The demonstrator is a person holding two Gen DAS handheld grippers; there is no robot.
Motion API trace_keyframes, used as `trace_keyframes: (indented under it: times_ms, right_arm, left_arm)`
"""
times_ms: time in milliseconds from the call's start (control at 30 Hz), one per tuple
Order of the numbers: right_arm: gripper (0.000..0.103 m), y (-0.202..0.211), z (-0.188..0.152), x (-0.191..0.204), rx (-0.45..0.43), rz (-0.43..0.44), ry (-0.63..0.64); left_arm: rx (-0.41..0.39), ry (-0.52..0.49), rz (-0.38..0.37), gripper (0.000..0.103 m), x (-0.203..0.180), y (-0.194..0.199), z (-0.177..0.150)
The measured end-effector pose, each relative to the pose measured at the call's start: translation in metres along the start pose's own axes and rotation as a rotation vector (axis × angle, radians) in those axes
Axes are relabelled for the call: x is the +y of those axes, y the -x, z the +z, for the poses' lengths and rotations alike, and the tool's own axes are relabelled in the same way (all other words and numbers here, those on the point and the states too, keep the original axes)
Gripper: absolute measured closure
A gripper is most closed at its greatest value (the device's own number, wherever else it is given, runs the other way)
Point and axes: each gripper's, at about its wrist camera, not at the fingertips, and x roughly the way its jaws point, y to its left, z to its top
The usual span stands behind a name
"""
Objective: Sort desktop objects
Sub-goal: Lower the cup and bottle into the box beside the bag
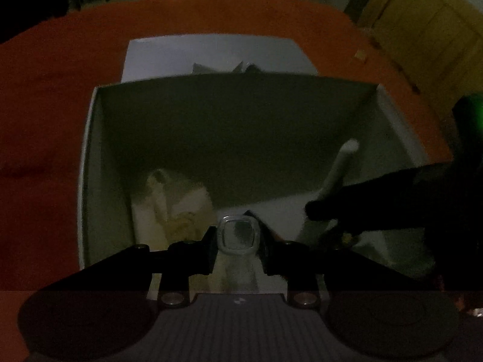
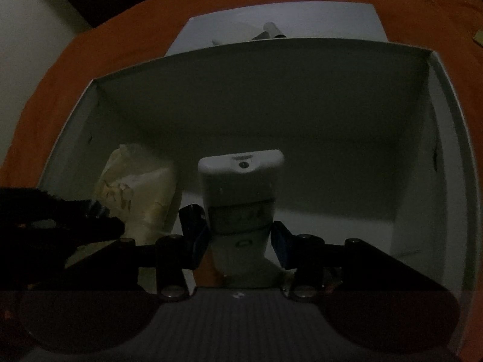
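Both grippers hang over an open white box (image 2: 446, 157) that sits on a worktop covered in orange cloth (image 1: 60, 90). The left gripper (image 1: 237, 241) is closed narrow on a small clear bottle (image 1: 237, 235) with a squarish top, held just above the box floor at 6 o'clock in the left wrist view. At 9 o'clock from the bottle a crumpled pale bag (image 1: 175, 205) lies on the box floor against the left wall. The right gripper (image 2: 241, 235) is clamped partway on a white thermometer-like device (image 2: 241, 193), its flat head pointing toward 12 o'clock over the middle of the box. In the left wrist view the same device shows as a white stick at 3 o'clock. Beyond the far wall, at 12 o'clock, lies a flat white lid (image 2: 302, 21) with a few small things on it, too dim to name
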Motion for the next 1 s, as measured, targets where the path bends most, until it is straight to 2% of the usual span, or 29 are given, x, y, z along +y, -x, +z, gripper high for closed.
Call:
trace_keyframes:
  times_ms: [100,200,267,367,400,533,667,1000]
  right_arm:
    - [0.054,0.005,-0.002,0.006,0.007,-0.009,0.016]
    - [0.054,-0.004,0.0,0.01,0.047,-0.032,0.027]
    - [0.054,-0.01,0.0,0.011,0.085,-0.044,0.025]
    - [0.058,-0.014,-0.002,0.01,0.107,-0.034,0.031]
    - [0.058,-0.013,-0.002,0.011,0.099,-0.032,0.037]
    - [0.058,-0.015,-0.004,0.01,0.09,-0.044,0.046]
    - [0.058,-0.018,-0.007,0.007,0.107,-0.041,0.039]
    - [0.058,-0.016,-0.006,-0.001,0.093,-0.034,0.009]
  left_arm:
    - [0.035,0.001,0.004,0.077,-0.001,-0.012,-0.007]
    - [0.066,-0.013,0.026,0.07,-0.004,-0.024,-0.013]
    - [0.071,-0.016,0.031,0.068,-0.005,-0.025,-0.016]
    - [0.039,-0.032,0.061,0.04,-0.008,-0.019,-0.015]
    - [0.027,-0.035,0.068,0.037,-0.009,-0.018,-0.015]
    - [0.024,-0.044,0.069,0.036,-0.01,-0.017,-0.019]
    - [0.011,-0.063,0.084,0.032,-0.013,-0.015,-0.022]
    - [0.01,-0.041,0.087,0.031,-0.012,-0.017,-0.018]
